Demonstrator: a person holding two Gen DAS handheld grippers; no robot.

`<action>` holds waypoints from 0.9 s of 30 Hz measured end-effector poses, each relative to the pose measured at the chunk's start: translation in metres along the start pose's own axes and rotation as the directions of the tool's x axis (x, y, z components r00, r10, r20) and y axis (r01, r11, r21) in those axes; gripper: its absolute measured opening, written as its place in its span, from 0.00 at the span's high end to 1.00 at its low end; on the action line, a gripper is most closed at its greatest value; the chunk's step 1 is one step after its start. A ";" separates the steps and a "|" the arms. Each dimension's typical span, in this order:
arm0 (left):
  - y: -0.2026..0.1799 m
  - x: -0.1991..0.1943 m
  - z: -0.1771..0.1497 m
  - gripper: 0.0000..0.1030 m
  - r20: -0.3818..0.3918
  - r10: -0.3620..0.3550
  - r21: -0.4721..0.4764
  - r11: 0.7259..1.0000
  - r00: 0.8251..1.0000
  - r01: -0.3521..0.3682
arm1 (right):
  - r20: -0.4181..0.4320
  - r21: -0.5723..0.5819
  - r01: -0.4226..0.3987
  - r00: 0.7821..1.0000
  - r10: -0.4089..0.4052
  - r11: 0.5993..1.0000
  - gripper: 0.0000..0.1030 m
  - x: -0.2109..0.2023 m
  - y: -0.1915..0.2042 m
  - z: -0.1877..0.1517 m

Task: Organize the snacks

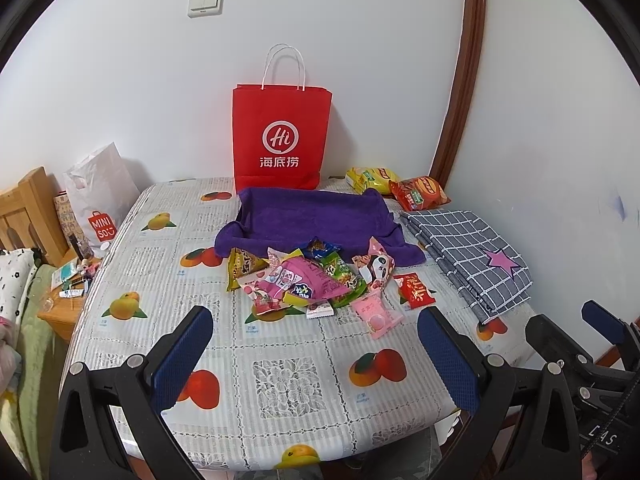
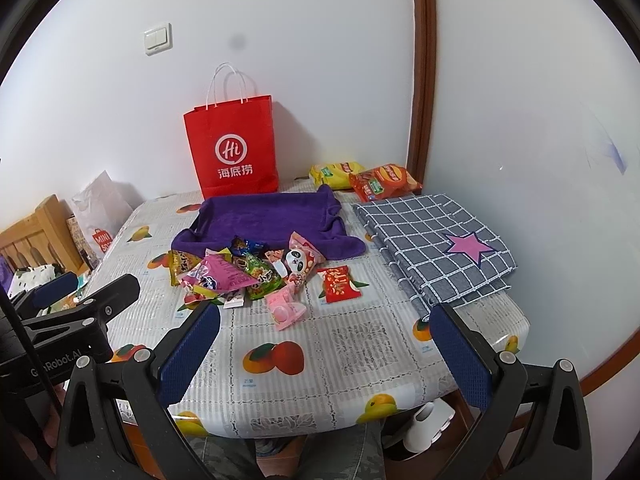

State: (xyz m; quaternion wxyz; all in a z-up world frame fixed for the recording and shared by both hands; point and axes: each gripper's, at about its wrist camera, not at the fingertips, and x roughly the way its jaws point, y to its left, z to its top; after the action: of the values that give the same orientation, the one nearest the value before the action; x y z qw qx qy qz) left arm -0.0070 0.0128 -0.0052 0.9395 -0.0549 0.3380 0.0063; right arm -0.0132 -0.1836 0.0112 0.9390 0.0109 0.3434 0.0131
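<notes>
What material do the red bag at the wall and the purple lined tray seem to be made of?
Red bag: seemingly matte paper, with crisp folded edges and twisted white cord handles. Purple lining: apparently soft terry-like cloth, fuzzy and non-glossy, draping over the edges; what lies under it is hidden.

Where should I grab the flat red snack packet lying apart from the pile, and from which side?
Take the flat red snack packet by its near crimped edge, coming in low from the front with the open right gripper. It lies flat on the fruit-print tablecloth, clear of the snack pile, so a jaw likely needs to slide under that thin edge rather than pinch from above.
</notes>
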 end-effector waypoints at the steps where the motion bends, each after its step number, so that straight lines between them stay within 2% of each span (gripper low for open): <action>1: 0.000 0.000 0.000 0.00 0.000 0.000 -0.001 1.000 1.000 0.000 | 0.001 0.000 0.000 1.000 0.000 1.000 0.00 0.000 0.000 0.000; 27: 0.005 0.007 -0.004 0.00 -0.008 0.003 0.004 1.000 1.000 -0.003 | 0.010 0.001 -0.001 1.000 0.001 1.000 0.00 0.001 0.000 -0.003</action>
State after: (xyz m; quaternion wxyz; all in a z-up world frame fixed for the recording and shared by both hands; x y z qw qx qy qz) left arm -0.0040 0.0169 -0.0128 0.9382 -0.0527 0.3419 0.0071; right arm -0.0144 -0.1831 0.0086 0.9408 0.0115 0.3386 0.0132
